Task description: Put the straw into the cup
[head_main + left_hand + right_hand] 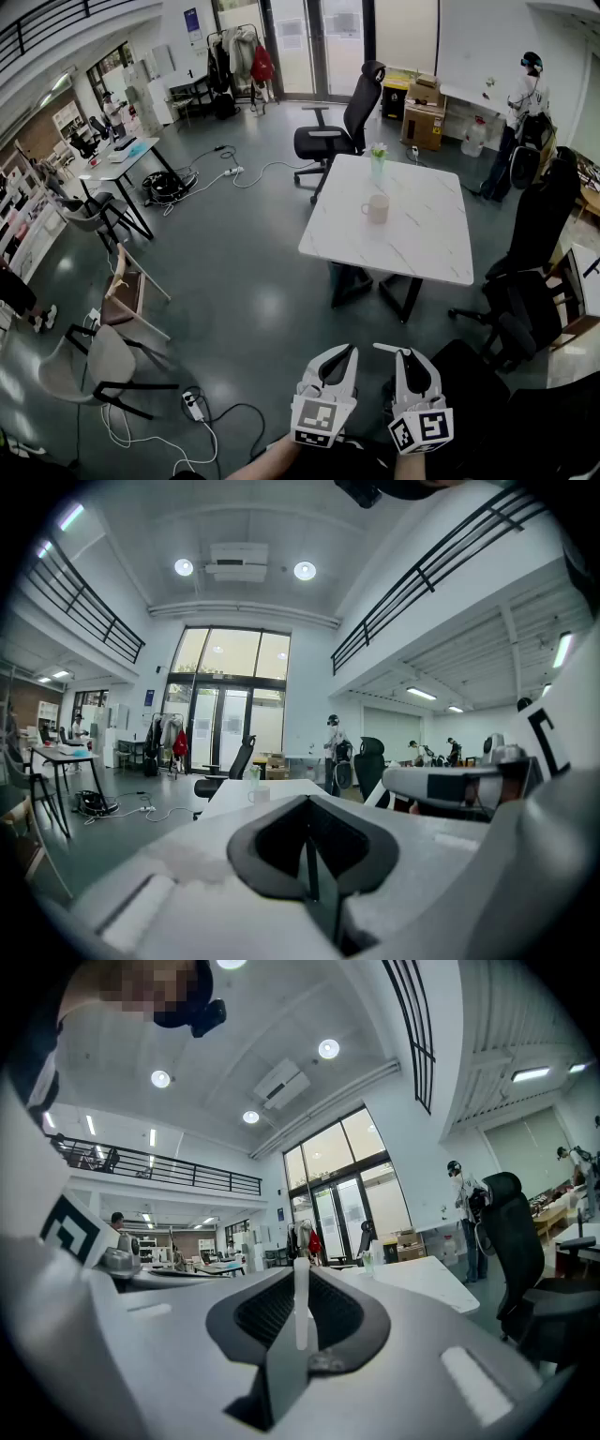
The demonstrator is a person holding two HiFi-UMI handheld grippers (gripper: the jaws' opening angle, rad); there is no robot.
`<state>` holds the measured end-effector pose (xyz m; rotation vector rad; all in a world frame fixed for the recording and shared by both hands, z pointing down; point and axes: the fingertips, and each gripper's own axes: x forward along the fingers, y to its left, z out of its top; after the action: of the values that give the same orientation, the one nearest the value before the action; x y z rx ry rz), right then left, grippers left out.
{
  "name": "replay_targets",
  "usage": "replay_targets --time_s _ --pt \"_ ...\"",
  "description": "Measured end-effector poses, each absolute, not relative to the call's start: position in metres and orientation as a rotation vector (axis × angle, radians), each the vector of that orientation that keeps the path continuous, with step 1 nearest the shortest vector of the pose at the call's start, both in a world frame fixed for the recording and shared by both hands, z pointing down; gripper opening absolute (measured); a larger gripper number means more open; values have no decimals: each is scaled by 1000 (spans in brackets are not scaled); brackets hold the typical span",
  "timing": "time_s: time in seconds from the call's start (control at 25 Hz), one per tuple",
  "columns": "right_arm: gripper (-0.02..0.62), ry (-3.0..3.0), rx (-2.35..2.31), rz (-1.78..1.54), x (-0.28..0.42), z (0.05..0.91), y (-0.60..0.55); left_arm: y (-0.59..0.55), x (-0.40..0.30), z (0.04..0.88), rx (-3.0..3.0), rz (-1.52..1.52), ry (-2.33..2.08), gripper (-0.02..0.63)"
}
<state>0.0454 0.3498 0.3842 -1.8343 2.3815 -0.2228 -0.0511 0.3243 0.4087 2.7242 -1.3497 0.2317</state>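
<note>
Now | left gripper (339, 357) forward, jaws clenched | right gripper (411, 356) level, jaws grasping straw (301, 1297)

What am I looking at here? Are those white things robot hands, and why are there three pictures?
There is no robot here: a person holds a two-jaw gripper in each hand. The wide picture comes from a camera on the person's head, looking down. The left gripper and right gripper show at its bottom edge, each with a marker cube. The other two pictures come from cameras riding on the grippers, each looking along its own jaws. Ahead stands a white table with a cup and a small plant in a glass on it. The right gripper pinches a white straw. The left gripper is shut with nothing in it.
</note>
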Motion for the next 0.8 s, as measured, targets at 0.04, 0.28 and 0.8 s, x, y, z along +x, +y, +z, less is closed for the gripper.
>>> replay_targets --time_s 0.04,0.28,0.8 --pt "46 2382 -1833 -223 46 383 350 324 -51 408 2724 231 -1351 2" --pt "46 2353 -1825 -244 54 384 348 323 -47 409 2721 227 -1358 2" --pt "46 2364 -1833 -227 57 385 333 309 -47 412 2719 212 -1373 2"
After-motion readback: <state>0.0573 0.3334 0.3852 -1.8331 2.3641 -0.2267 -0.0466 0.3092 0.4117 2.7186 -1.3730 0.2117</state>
